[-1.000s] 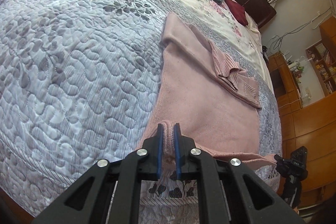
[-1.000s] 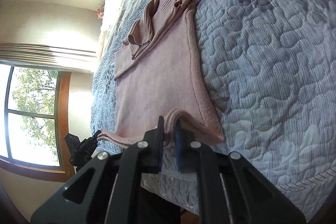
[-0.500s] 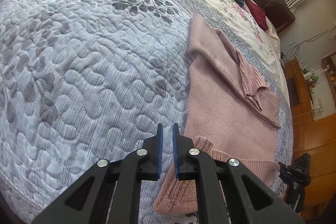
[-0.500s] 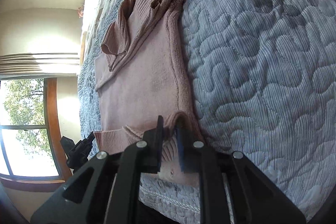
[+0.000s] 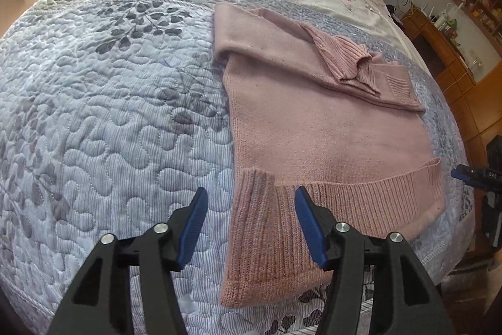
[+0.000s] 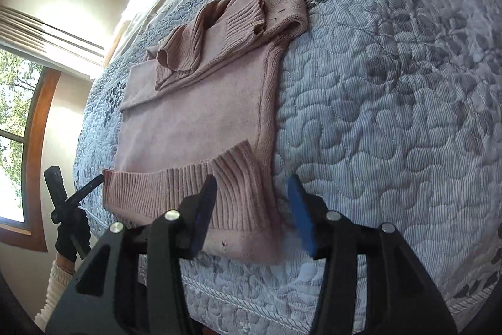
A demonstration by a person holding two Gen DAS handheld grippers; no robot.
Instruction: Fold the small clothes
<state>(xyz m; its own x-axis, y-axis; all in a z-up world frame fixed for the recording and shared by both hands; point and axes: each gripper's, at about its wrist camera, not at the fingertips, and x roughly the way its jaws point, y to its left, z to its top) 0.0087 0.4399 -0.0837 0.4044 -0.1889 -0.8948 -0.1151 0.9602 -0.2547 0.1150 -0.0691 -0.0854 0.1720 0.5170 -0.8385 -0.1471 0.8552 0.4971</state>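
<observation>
Just ahead of left gripper (image 5: 249, 217), pink sweater (image 5: 317, 121) hem, jaws apart

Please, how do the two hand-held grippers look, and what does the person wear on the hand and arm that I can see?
Both grippers, left gripper and right gripper, are matte black plastic frames with triangular cut-outs, round silver screws and flat blue pads on the fingers. In the right wrist view, the hand wears a black glove and a ribbed cream sleeve.

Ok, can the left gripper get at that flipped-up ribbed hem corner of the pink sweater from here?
Probably yes. The left gripper is open, and the folded hem corner of the pink sweater lies between and just ahead of its fingers on the quilt, with nothing across it.
</observation>
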